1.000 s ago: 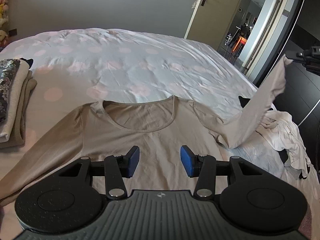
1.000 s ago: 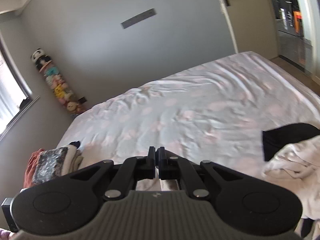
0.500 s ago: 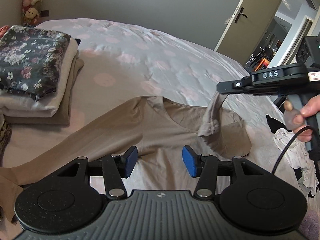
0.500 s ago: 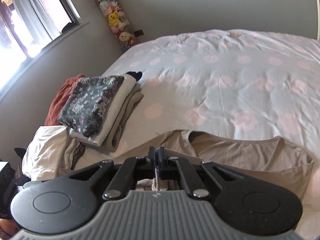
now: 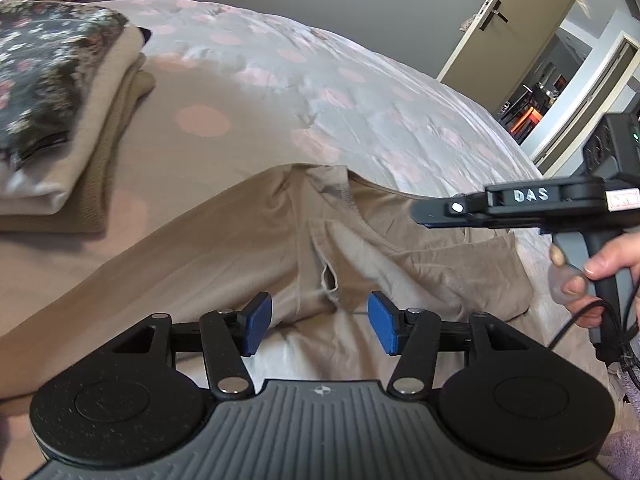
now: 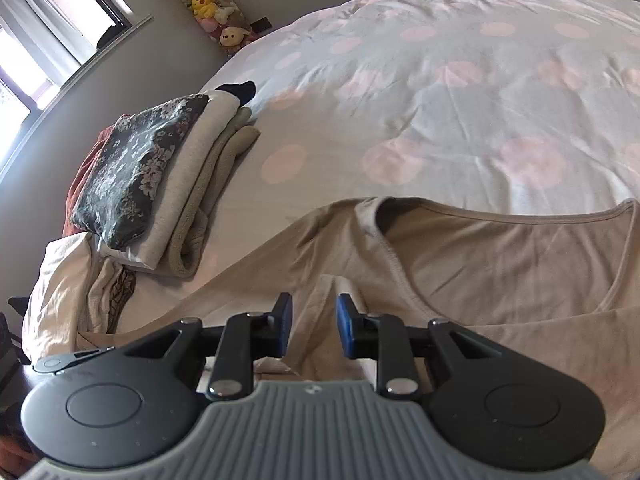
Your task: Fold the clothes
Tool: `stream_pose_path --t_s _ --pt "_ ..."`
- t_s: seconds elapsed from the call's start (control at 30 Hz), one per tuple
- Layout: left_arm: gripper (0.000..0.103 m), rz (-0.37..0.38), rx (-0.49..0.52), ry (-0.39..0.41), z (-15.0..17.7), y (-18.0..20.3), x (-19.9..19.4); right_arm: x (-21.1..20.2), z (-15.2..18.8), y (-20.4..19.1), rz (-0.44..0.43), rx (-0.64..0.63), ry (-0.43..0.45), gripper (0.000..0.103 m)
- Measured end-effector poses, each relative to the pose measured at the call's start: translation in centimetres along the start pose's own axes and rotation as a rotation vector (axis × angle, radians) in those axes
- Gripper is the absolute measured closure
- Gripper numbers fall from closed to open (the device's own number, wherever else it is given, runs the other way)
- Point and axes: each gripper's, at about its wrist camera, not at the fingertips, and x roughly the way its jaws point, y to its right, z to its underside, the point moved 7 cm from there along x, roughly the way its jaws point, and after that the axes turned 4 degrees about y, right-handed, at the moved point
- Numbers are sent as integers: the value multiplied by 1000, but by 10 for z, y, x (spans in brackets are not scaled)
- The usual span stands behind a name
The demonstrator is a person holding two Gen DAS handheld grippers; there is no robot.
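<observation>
While its blue pads stand apart with nothing pressed between them, the right tool [image 6: 310, 326] hovers just above the beige long-sleeved shirt [image 6: 500, 272]; its jaws have just been opening, and the sleeve cuff [image 5: 330, 280] lies loose on the shirt's chest beneath them. The left tool [image 5: 320, 324] is about half open too, its jaws having just widened a little, and it holds nothing, poised over the shirt's near part just short of the folded-in cuff. In the left wrist view the right tool shows from the side at the right, gripped by a person's hand [image 5: 600, 276] with a black cable trailing below. The shirt lies spread flat on the bed [image 6: 460, 100], neckline toward the far side, its right sleeve folded across the chest and its left sleeve stretched out toward the near left. Farther left on the bed sits a stack of folded clothes [image 6: 160, 184] topped by a dark floral piece, with crumpled pale garments nearer the edge. Plush toys [image 6: 208, 0] stand by the far wall.
</observation>
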Motion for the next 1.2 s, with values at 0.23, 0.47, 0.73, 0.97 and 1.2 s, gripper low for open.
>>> stream_pose_path --t_s 0.23,0.47,0.73,0.97,1.2 --pt "51 -25 45 -30 -19 15 56 -69 -11 101 194 6 78 75" --pt "58 -66 10 -69 -22 6 95 -120 -16 222 435 143 127 67" --pt "101 -74 64 -48 -17 13 101 -84 -6 295 502 300 120 66" --pt "103 -82 85 0 -27 16 80 -88 -9 297 507 280 148 100" --pt "103 -192 45 -99 -29 -15 79 -89 -9 306 544 274 147 102"
